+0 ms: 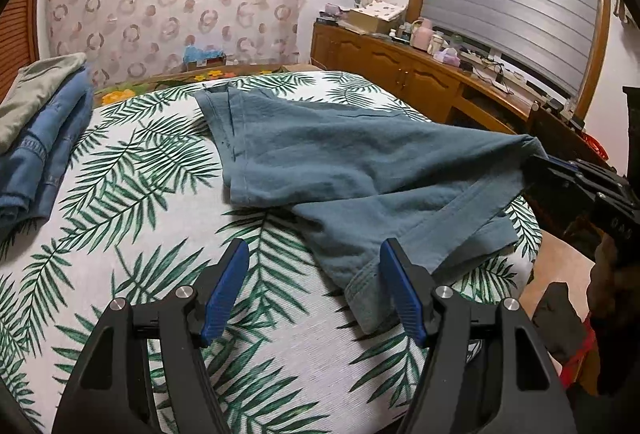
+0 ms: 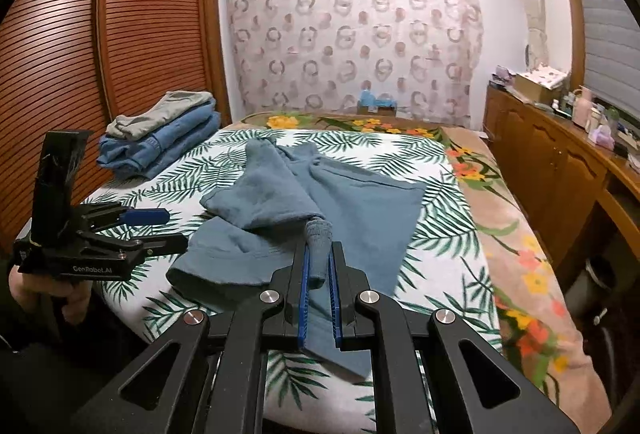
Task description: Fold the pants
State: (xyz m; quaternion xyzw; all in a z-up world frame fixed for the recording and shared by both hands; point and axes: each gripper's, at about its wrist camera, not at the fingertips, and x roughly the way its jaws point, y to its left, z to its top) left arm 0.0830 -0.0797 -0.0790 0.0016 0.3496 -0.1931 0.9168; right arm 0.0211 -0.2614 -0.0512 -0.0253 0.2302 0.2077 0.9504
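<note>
Teal-blue pants (image 1: 344, 157) lie spread and partly bunched on the leaf-print bed cover (image 1: 140, 193). My left gripper (image 1: 312, 254) is open and empty, just above the cover; its right finger is beside the pants' waistband corner (image 1: 368, 298). My right gripper (image 2: 319, 258) is shut on a bunched part of the pants (image 2: 320, 234) and lifts it off the bed. In the left wrist view the right gripper (image 1: 540, 157) pulls the cloth taut at the right. In the right wrist view the left gripper (image 2: 172, 228) is open at the left of the pants (image 2: 360, 201).
A stack of folded jeans with a grey garment on top (image 2: 160, 137) sits at the bed's far left. A wooden sideboard (image 2: 560, 169) with clutter runs along the right. A louvred wardrobe (image 2: 120, 33) stands at the left. A floral blanket (image 2: 520, 254) lies under the cover.
</note>
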